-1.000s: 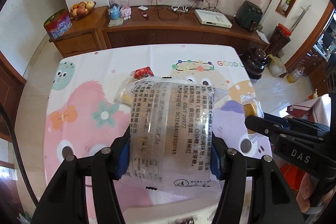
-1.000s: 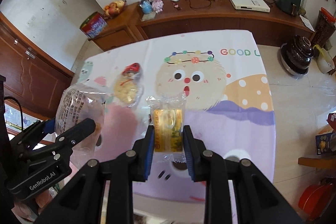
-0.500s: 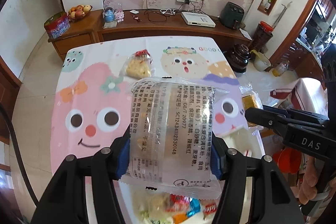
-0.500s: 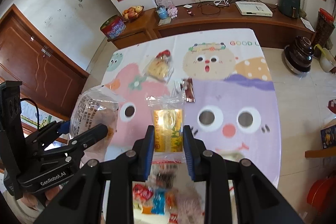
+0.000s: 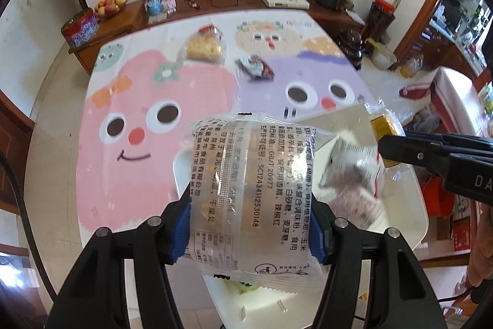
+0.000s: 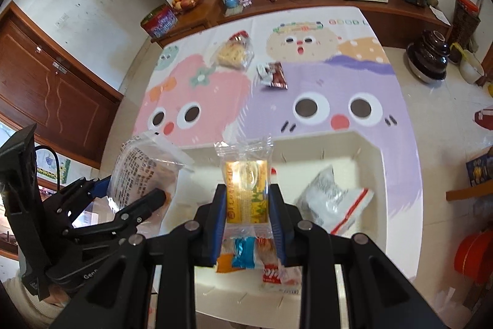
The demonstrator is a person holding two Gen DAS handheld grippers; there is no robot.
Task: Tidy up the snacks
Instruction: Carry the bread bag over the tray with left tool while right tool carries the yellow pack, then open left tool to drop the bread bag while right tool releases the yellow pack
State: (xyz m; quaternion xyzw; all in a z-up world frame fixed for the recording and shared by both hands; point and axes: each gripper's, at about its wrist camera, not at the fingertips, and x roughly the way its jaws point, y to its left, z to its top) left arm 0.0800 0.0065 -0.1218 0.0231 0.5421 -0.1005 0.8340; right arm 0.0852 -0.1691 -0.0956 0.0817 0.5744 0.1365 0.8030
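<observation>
Snacks: left fingers (image 5: 251, 216) clamp clear packet (image 5: 249, 193) | right fingers (image 6: 248, 216) clamp yellow packet (image 6: 246, 190) | white bin (image 6: 379, 156) beneath

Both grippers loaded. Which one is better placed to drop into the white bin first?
Right, probably. The right gripper holds the yellow snack pack above the middle of the white bin. The left gripper holds the clear printed packet nearer the bin's left edge.
</observation>
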